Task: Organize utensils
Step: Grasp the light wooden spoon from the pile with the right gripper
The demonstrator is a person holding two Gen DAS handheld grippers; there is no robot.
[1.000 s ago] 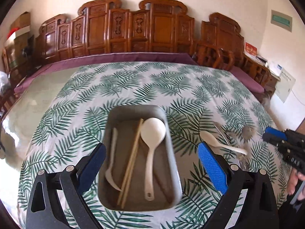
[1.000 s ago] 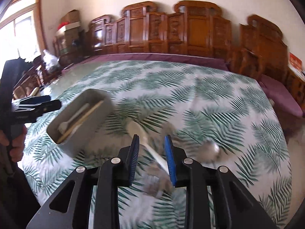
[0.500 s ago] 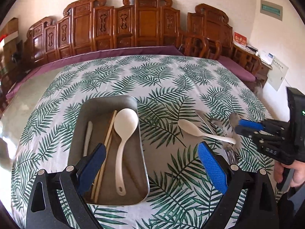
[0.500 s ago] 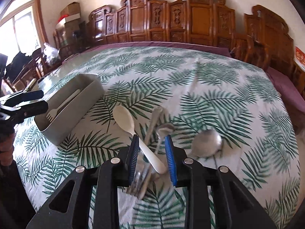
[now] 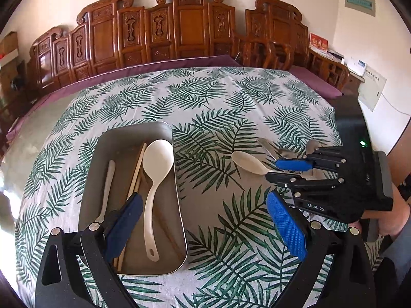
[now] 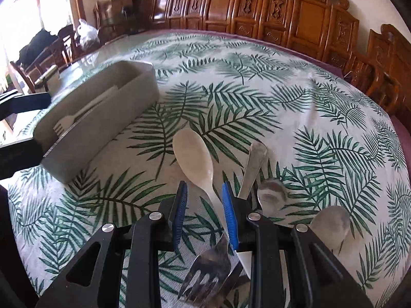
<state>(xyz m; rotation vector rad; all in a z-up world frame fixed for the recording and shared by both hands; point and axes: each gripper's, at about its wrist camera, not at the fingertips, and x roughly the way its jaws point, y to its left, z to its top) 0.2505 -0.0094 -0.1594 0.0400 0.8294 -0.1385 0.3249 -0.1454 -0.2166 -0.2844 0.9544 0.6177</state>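
The white spoon (image 6: pixel 193 157) lies on the leaf-print tablecloth (image 6: pixel 295 107) just to the right of the grey tray (image 6: pixel 102 118), its bowl toward the tray and its handle running back between the fingers of the right gripper (image 6: pixel 204 215). That gripper's blue pads stand on either side of the handle with a gap showing on the left side, so the jaws are partly apart and not clamped on it. Beside the spoon, on the side away from the tray, lie a metal fork (image 6: pixel 208 269), a small metal spoon (image 6: pixel 271 195) and a larger metal spoon (image 6: pixel 330 227); the lower ends of all of them are hidden by the gripper body, and which handle belongs to which piece is hard to make out. The left gripper (image 5: pixel 203 227) hangs over the near end of the tray with its jaws spread wide, holding nothing. In the tray (image 5: pixel 120 138) lie a big white ladle (image 5: pixel 155 177), wooden chopsticks (image 5: pixel 136 169) and a white fork (image 5: pixel 106 187), whose tines the left gripper's pad covers.
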